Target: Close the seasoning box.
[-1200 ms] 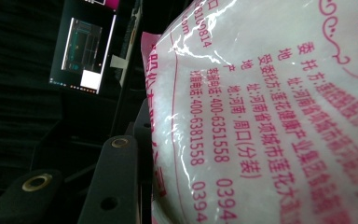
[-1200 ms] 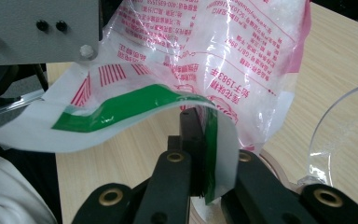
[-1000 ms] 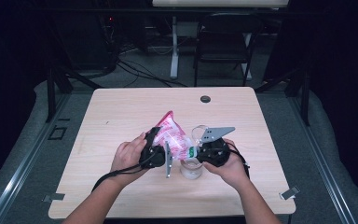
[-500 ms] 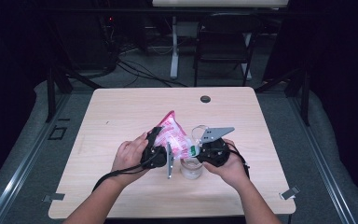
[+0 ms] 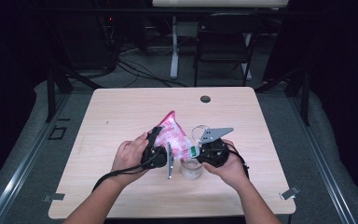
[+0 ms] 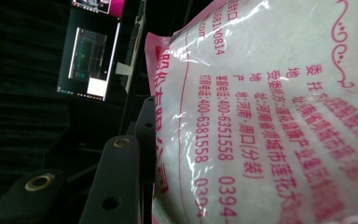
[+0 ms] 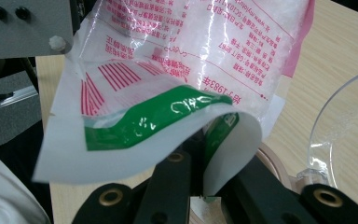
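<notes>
The bag (image 5: 173,135) of white grains hangs tilted above the surface (image 5: 121,112), between both hands, over a clear jar (image 5: 191,169). The left gripper (image 5: 161,148) clamps the bag's side. The right gripper (image 5: 199,153) is closed tight on the bag's green and white edge (image 7: 168,116). A clear lid (image 5: 199,131) lies just behind the jar.

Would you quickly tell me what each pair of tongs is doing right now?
Left tongs: closed on the pink-printed bag.
Right tongs: shut on the bag's green-edged corner.
</notes>
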